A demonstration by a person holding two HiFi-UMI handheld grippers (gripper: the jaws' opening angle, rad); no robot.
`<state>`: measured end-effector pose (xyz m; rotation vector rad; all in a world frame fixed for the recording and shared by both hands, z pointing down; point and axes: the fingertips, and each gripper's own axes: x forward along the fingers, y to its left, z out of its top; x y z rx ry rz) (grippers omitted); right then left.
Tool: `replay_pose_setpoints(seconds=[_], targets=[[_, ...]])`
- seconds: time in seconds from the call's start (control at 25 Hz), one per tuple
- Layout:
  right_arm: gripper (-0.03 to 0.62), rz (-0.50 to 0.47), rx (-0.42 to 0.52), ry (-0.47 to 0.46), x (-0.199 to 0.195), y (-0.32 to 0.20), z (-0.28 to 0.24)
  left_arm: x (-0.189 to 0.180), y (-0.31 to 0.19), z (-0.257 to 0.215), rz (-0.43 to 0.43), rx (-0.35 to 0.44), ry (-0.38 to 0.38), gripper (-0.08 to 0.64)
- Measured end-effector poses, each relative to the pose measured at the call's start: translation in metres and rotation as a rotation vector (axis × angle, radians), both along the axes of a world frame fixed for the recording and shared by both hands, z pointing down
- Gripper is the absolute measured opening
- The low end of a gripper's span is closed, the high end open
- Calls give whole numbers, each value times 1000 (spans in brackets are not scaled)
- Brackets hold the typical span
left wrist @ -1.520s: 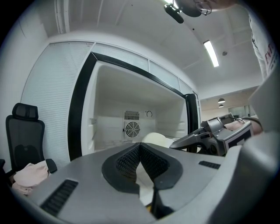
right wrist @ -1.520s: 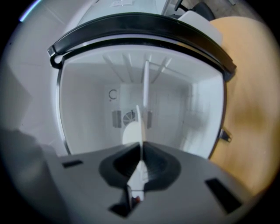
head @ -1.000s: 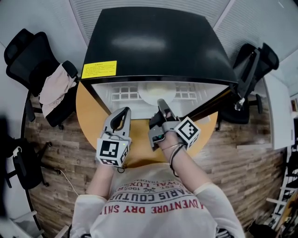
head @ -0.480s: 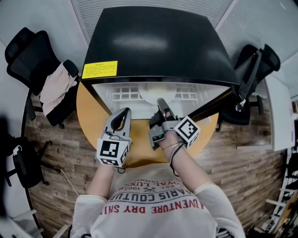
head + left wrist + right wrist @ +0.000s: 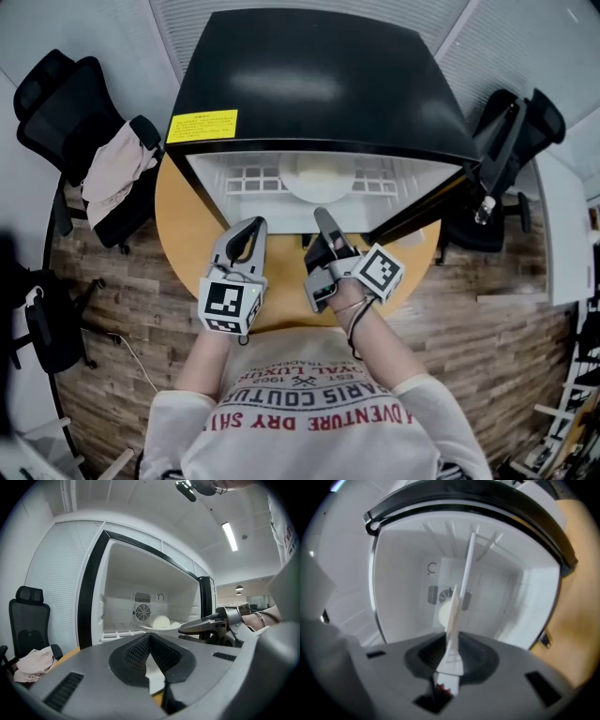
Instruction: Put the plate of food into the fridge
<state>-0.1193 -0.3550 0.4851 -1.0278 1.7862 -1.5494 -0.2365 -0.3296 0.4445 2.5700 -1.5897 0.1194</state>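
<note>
The white plate (image 5: 317,176) with a pale lump of food (image 5: 160,620) rests on the wire shelf (image 5: 246,178) inside the open black fridge (image 5: 309,84). My right gripper (image 5: 324,225) hovers just outside the fridge mouth, a short way back from the plate. Its jaws are opening, and only a thin gap (image 5: 453,637) with nothing in it shows between them. The food (image 5: 444,612) appears straight beyond that gap. My left gripper (image 5: 247,231) is held beside it to the left over the table, shut and empty, its tips (image 5: 149,636) meeting.
The fridge stands on a round wooden table (image 5: 178,234), its door (image 5: 424,211) swung open to the right. A black office chair (image 5: 58,108) with a pinkish cloth (image 5: 114,173) is at the left, and another chair (image 5: 514,141) is at the right. The floor is wood planks.
My right gripper has drawn back a little from the plate, which stays on the fridge shelf. The left gripper has hardly moved.
</note>
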Motion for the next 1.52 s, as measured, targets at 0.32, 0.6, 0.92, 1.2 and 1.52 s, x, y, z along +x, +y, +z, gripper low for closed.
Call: replay_pose_setpoints(seconds=[0.32, 0.6, 0.92, 1.2, 1.52], targets=[[32, -145, 258, 553, -5, 32, -4, 6, 20, 9, 6, -7, -35, 28], [31, -98, 574, 1061, 5, 43, -32, 7, 32, 13, 0, -17, -47, 28], [31, -81, 688, 1131, 14, 51, -45, 7, 38, 4, 22, 16, -50, 28], [28, -153, 754, 1145, 9, 58, -52, 7, 37, -7, 56, 45, -41, 28], [28, -200, 803, 1142, 1, 66, -67, 7, 35, -13, 59, 55, -38, 28]])
